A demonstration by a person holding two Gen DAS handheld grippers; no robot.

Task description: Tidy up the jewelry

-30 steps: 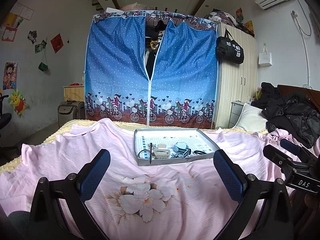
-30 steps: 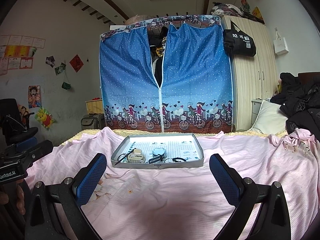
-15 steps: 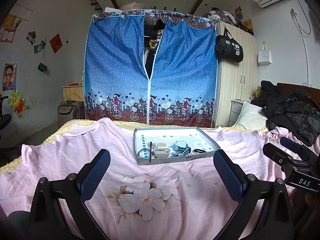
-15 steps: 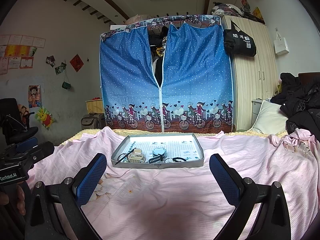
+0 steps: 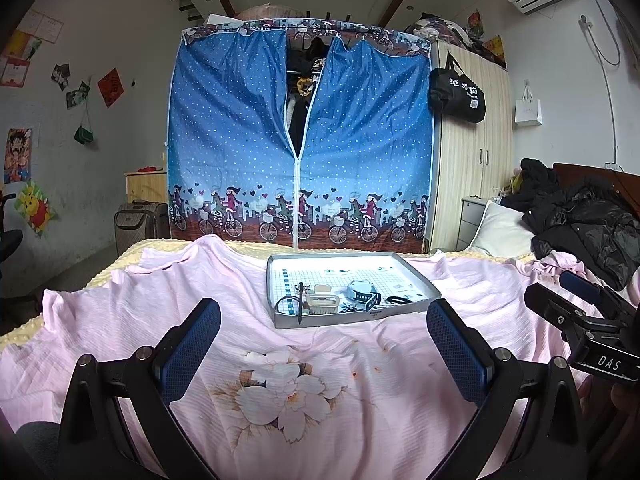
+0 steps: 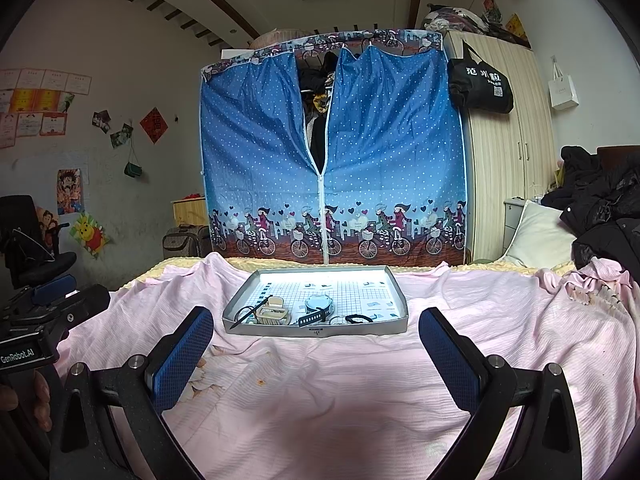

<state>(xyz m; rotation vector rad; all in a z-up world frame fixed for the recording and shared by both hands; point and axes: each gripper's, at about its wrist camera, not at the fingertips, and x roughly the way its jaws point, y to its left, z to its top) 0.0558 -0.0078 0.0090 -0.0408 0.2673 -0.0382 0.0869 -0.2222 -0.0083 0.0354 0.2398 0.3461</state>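
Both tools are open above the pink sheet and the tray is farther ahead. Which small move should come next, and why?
Probably bring the right tool forward toward the tray. Both it and the left tool are open, empty and short of the tray's near rim, while the blue watch, beige hair clip and black hair tie all lie near the tray's front edge.

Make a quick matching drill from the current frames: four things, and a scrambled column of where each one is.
Things:
1. watch
2. hair claw clip
3. tray
4. black bag

Places:
A. hanging on the wooden wardrobe
B. on the pink bedsheet, ahead of both tools
C. in the tray, left part of the near end
D. in the tray, middle of the near end

Pairs: 1-D, 2-C, 3-B, 4-A
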